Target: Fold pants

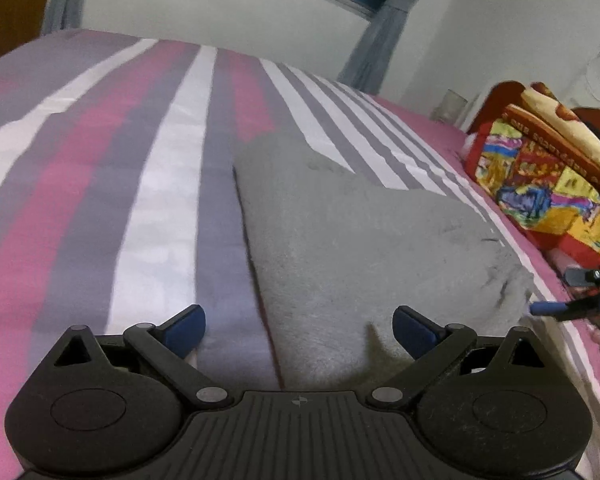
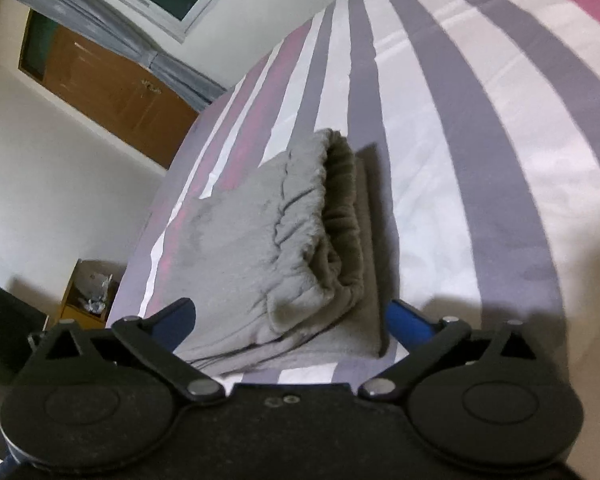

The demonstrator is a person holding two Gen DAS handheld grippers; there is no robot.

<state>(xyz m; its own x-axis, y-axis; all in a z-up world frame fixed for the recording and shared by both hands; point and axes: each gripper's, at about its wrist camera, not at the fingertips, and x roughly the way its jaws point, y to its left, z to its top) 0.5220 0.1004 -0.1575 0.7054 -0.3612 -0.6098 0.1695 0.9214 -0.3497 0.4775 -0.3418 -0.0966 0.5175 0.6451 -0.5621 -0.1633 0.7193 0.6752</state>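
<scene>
Now both tools [image 1: 299,330] [image 2: 292,326] wide open, empty above pants [image 2: 276,240].

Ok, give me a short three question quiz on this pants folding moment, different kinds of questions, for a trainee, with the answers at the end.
1. True or false: the left gripper is clamped on the grey pants.
2. Multiple choice: the pants lie on A) a bare wooden floor, B) the striped bedsheet, C) a chair.
3. Short answer: in the right wrist view, which part of the folded pants faces the striped sheet on the right, and what state is the right gripper in?

Key
1. False: both its fingers stand wide apart, gripping nothing.
2. B.
3. The gathered waistband, lying on top of the fold; the gripper is open and holds nothing.
</scene>
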